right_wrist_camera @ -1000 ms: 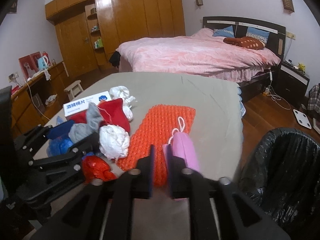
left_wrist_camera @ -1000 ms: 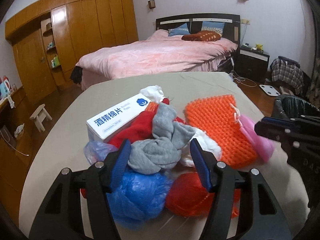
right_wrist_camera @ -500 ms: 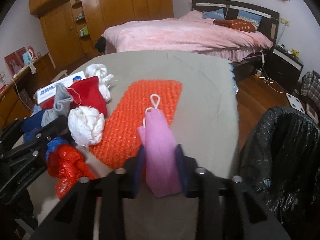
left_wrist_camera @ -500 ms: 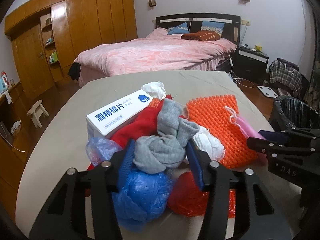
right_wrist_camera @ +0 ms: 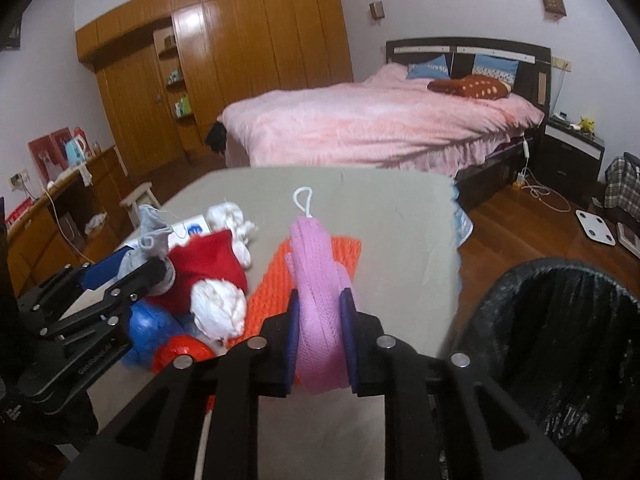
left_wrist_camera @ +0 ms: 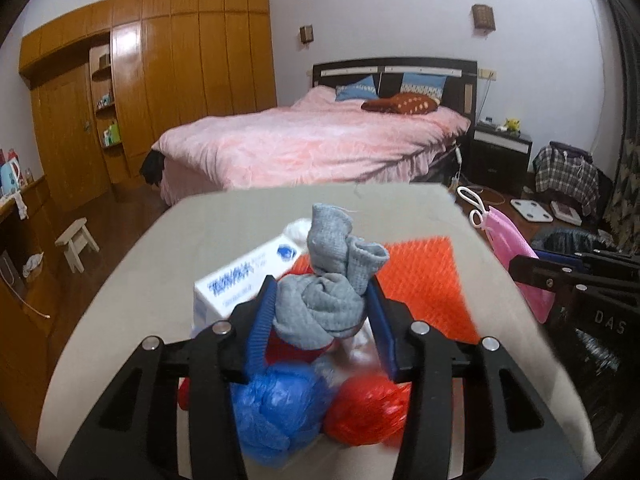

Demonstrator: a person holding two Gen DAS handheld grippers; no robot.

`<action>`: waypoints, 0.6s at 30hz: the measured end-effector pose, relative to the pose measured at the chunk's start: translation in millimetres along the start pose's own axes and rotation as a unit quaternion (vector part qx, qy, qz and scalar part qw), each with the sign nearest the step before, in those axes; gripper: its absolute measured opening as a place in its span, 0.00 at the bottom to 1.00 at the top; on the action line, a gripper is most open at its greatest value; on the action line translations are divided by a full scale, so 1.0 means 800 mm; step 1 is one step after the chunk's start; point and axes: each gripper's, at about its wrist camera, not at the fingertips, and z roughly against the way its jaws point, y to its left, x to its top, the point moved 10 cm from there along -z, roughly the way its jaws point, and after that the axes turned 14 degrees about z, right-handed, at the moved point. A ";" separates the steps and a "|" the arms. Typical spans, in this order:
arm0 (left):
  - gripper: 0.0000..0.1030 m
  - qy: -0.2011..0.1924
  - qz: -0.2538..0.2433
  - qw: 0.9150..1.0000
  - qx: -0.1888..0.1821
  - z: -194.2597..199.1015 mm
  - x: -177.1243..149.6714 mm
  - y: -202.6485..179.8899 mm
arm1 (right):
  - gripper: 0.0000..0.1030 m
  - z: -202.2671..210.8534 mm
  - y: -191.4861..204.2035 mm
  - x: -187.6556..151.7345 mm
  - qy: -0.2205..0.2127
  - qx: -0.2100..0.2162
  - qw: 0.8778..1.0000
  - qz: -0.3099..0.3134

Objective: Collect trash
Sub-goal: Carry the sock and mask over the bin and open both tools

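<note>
My left gripper (left_wrist_camera: 322, 298) is shut on a grey knitted sock (left_wrist_camera: 332, 280) and holds it lifted above the trash pile on the beige table (left_wrist_camera: 160, 264). My right gripper (right_wrist_camera: 320, 320) is shut on a pink mesh pouch (right_wrist_camera: 316, 280) with a white loop, raised over the table near its right edge. On the table lie an orange mesh sheet (left_wrist_camera: 424, 276), a blue bag ball (left_wrist_camera: 276, 404), a red bag ball (left_wrist_camera: 368, 412), a white box (left_wrist_camera: 240, 280), a red cloth (right_wrist_camera: 208, 264) and white wads (right_wrist_camera: 218, 308). A black-lined trash bin (right_wrist_camera: 560, 344) stands right of the table.
A pink bed (right_wrist_camera: 376, 124) stands behind the table. A wooden wardrobe (right_wrist_camera: 224, 64) lines the left wall. A small stool (left_wrist_camera: 76, 240) is on the floor at left. A white scale (right_wrist_camera: 596, 226) and a nightstand (right_wrist_camera: 572, 156) are at right.
My left gripper closed on the grey sock and lifted it off the pile. My right gripper took hold of the pink pouch and raised it off the orange mesh.
</note>
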 end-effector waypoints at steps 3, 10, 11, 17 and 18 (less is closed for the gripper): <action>0.42 -0.012 -0.006 1.000 -0.011 0.012 0.011 -0.018 | 0.19 0.020 -0.011 0.008 -0.013 -0.010 1.000 -0.004; 0.42 -0.010 -0.015 0.998 -0.056 0.024 0.017 -0.081 | 0.19 0.063 -0.057 -0.002 -0.021 -0.042 0.998 -0.029; 0.42 -0.008 -0.017 0.998 -0.065 0.025 0.016 -0.093 | 0.19 0.070 -0.066 -0.006 -0.021 -0.050 0.998 -0.033; 0.42 0.009 -0.030 0.993 -0.117 0.027 0.000 -0.166 | 0.19 0.106 -0.118 -0.032 -0.017 -0.089 0.994 -0.056; 0.42 0.012 -0.032 0.992 -0.125 0.027 -0.003 -0.175 | 0.19 0.114 -0.130 -0.039 -0.015 -0.099 0.993 -0.061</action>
